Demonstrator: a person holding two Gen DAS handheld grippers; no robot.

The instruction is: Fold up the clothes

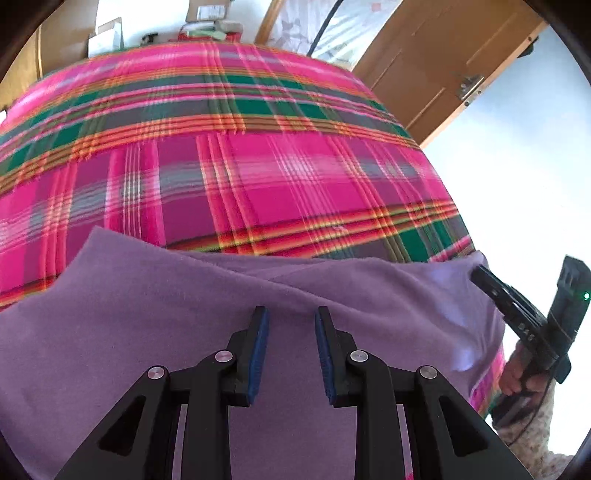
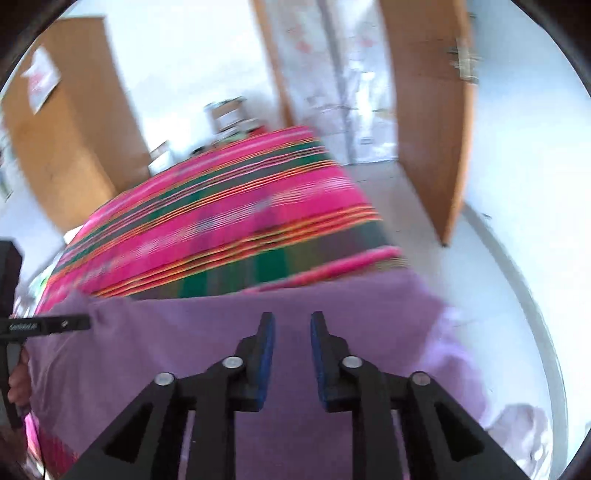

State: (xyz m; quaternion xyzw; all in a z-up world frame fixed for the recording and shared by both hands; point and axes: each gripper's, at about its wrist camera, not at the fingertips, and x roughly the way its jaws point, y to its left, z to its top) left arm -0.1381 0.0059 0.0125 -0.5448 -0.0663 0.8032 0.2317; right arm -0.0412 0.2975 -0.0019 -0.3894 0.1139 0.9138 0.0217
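Observation:
A purple garment (image 1: 147,314) lies spread over the near end of a bed covered by a pink plaid blanket (image 1: 258,166). My left gripper (image 1: 290,314) hovers over the garment's middle, open, with nothing between its blue pads. At the garment's right edge the right gripper (image 1: 480,275) reaches in, held by a hand (image 1: 517,376). In the blurred right wrist view my right gripper (image 2: 293,319) is open above the purple garment (image 2: 184,350), nothing pinched. The left gripper (image 2: 85,321) shows at the cloth's left edge.
A wooden door (image 1: 443,55) stands open beyond the bed's right side, over a pale floor (image 2: 498,295). A wooden wardrobe (image 2: 62,129) is at the far left. Boxes (image 1: 207,18) sit past the bed's far end. A pale cloth heap (image 2: 524,432) lies on the floor.

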